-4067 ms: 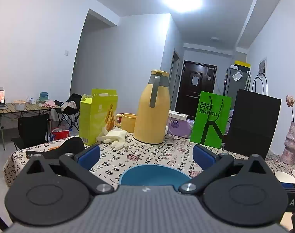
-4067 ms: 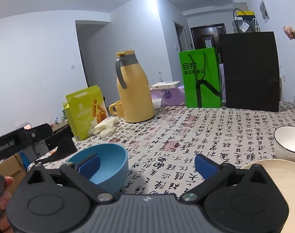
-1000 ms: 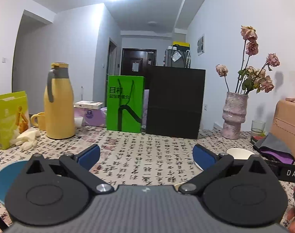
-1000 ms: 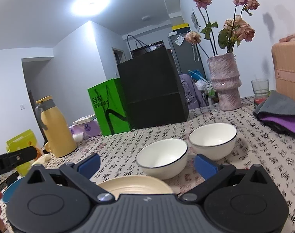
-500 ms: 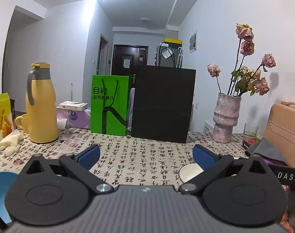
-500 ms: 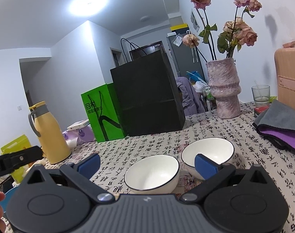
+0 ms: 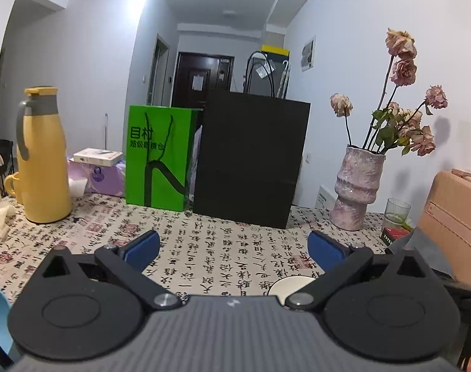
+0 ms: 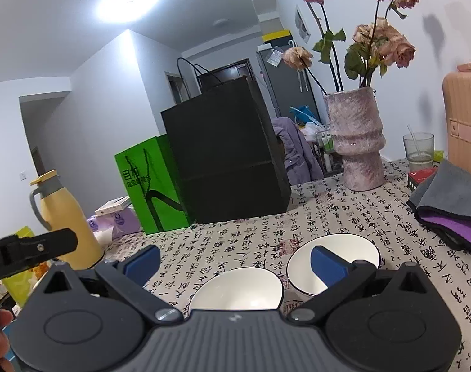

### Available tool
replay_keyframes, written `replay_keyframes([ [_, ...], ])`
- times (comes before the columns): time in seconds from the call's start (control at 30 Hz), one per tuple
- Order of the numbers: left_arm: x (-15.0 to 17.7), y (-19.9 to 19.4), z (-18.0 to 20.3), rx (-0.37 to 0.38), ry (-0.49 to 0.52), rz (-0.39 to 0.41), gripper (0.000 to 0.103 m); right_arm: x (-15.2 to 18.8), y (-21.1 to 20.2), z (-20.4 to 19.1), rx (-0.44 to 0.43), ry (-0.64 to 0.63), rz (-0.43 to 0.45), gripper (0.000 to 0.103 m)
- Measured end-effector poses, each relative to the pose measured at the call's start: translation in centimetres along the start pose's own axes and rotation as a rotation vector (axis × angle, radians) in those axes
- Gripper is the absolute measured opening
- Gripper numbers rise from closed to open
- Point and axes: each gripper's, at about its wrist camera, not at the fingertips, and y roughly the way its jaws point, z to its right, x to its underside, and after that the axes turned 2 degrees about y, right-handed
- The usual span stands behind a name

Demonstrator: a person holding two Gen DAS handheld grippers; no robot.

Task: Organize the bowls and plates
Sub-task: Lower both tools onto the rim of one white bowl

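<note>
Your right hand-held gripper (image 8: 234, 262) hovers spread wide and empty over two round, glossy white bowls (image 8: 235, 288) lying side by side on the calligraphy-print tabletop (image 8: 344, 217), and your left hand-held gripper (image 7: 232, 248) gapes empty too.

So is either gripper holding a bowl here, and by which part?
Nothing is held. The left gripper and right gripper are both open; the two white bowls sit untouched on the table.
</note>
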Motion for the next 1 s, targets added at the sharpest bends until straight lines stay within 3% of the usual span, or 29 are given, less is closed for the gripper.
replay_keyframes([
  [0.6,-2.4,9.6,0.5,0.028,-0.080,-0.224,0.103,-1.0,3.9,2.2,0.120,0.047,-0.067,0.103],
  [1.0,-0.1,13.7,-0.7,0.037,-0.055,-0.291,0.103,-0.6,5.8,2.3,0.185,0.070,-0.128,0.103],
])
